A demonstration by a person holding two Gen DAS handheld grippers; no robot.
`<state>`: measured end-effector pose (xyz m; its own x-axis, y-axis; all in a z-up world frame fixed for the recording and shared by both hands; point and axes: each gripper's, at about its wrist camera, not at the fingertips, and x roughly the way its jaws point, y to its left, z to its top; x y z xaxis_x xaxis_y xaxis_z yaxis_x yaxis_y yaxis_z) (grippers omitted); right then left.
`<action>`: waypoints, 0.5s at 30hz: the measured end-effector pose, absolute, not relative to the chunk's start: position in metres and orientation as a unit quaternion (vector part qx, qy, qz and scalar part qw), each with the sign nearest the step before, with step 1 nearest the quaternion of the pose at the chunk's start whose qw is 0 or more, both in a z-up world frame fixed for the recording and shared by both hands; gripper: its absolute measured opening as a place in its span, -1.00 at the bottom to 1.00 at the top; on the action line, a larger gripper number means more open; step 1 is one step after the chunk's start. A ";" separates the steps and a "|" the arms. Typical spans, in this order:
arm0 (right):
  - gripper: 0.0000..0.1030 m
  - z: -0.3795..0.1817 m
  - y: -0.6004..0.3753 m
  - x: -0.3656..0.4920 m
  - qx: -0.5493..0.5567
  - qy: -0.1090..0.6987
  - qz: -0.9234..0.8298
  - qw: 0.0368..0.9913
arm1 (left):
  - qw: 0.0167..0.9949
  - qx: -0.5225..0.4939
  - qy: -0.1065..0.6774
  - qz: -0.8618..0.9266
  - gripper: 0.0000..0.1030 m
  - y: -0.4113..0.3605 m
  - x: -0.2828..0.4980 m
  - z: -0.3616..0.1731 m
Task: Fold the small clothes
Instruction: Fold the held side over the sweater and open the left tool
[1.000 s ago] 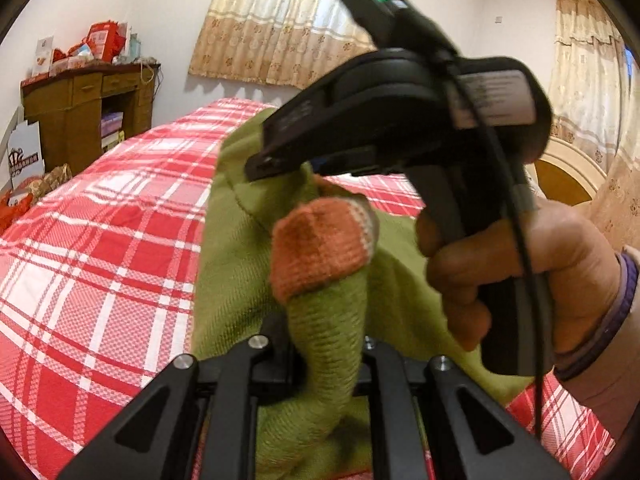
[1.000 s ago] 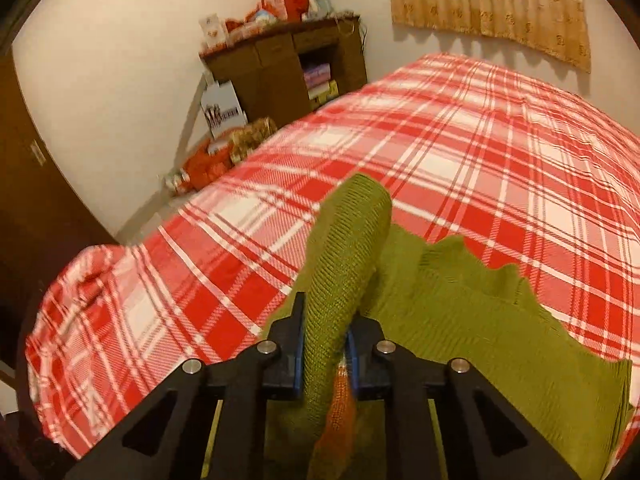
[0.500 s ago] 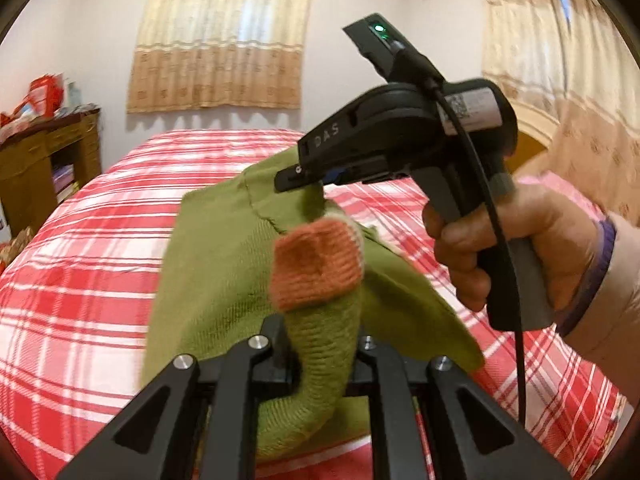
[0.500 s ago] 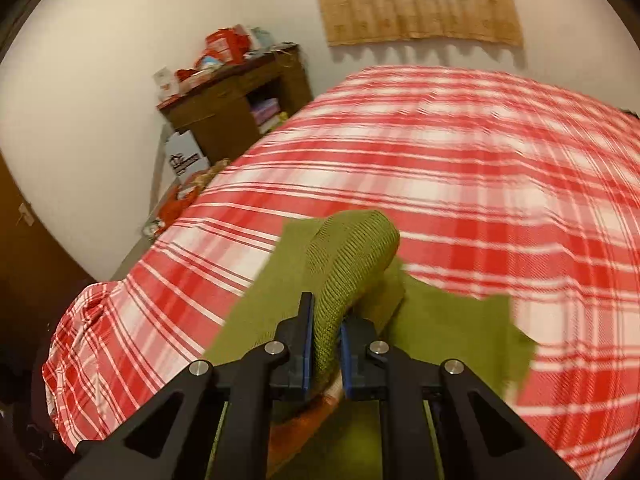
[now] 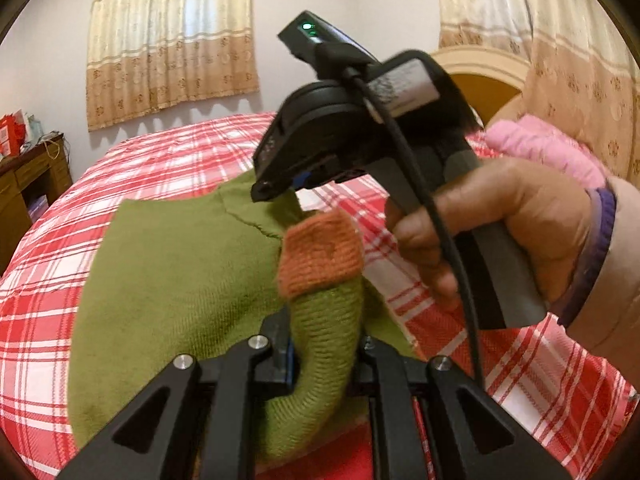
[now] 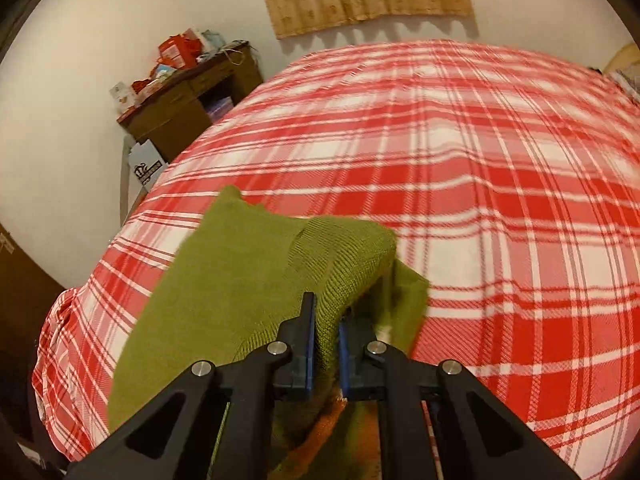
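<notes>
Clearly, the left hand-held gripper [image 5: 326,354] is clamped on a ribbed sleeve [image 5: 320,340] of the green sweater [image 5: 180,272], the knit bunched between its two fingers and arching up out of them. At the sleeve's end, just ahead of that gripper and slightly to its right, an orange cuff [image 5: 320,256] flops over. The right hand-held gripper [image 5: 276,190] shows in the left wrist view above and beyond the cuff, held in the person's right hand [image 5: 500,232], with its tip pinching the sweater near a seam. From its own camera, the right hand-held gripper [image 6: 326,344] is closed on a fold of the green sweater [image 6: 240,272], the knit rising between the blue-lined fingers and humping forward. Most of the sweater spreads out ahead of and to the left of both grippers, lying on the bed [image 6: 480,200], which has a red and white plaid cover. Farther off to the left, against the wall, stands a brown wooden cabinet [image 6: 180,108] with red packages on top. A pink item [image 5: 540,148] lies on the bed beyond the right hand. Patterned curtains [image 5: 168,40] hang on the far wall.
</notes>
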<state>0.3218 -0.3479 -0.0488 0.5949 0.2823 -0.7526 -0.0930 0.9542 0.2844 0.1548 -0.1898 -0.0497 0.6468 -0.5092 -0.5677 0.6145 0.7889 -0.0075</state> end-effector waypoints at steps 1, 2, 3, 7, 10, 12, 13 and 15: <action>-0.83 -0.054 -0.352 0.323 0.113 0.441 0.103 0.884 | 0.902 0.099 0.284 -0.311 -0.75 -0.193 0.153 -0.051; -0.83 -0.058 -0.354 0.323 0.114 0.443 0.101 0.884 | 0.900 0.103 0.286 -0.311 -0.75 -0.195 0.153 -0.052; -0.83 -0.062 -0.355 0.323 0.115 0.444 0.099 0.883 | 0.898 0.106 0.291 -0.313 -0.74 -0.195 0.153 -0.053; -0.83 -0.071 -0.357 0.322 0.115 0.442 0.091 0.885 | 0.889 0.099 0.306 -0.327 -0.46 -0.191 0.151 -0.051; -0.69 -0.069 -0.361 0.316 0.128 0.441 0.092 0.883 | 0.871 0.092 0.327 -0.355 0.10 -0.180 0.134 -0.050; -0.33 -0.066 -0.370 0.305 0.145 0.440 0.085 0.882 | 0.873 0.095 0.313 -0.362 0.27 -0.160 0.116 -0.045; -0.21 -0.063 -0.379 0.291 0.152 0.433 0.068 0.886 | 0.876 0.093 0.307 -0.360 0.31 -0.151 0.110 -0.042; -0.11 -0.058 -0.389 0.269 0.155 0.420 0.042 0.893 | 0.880 0.077 0.303 -0.359 0.37 -0.125 0.098 -0.038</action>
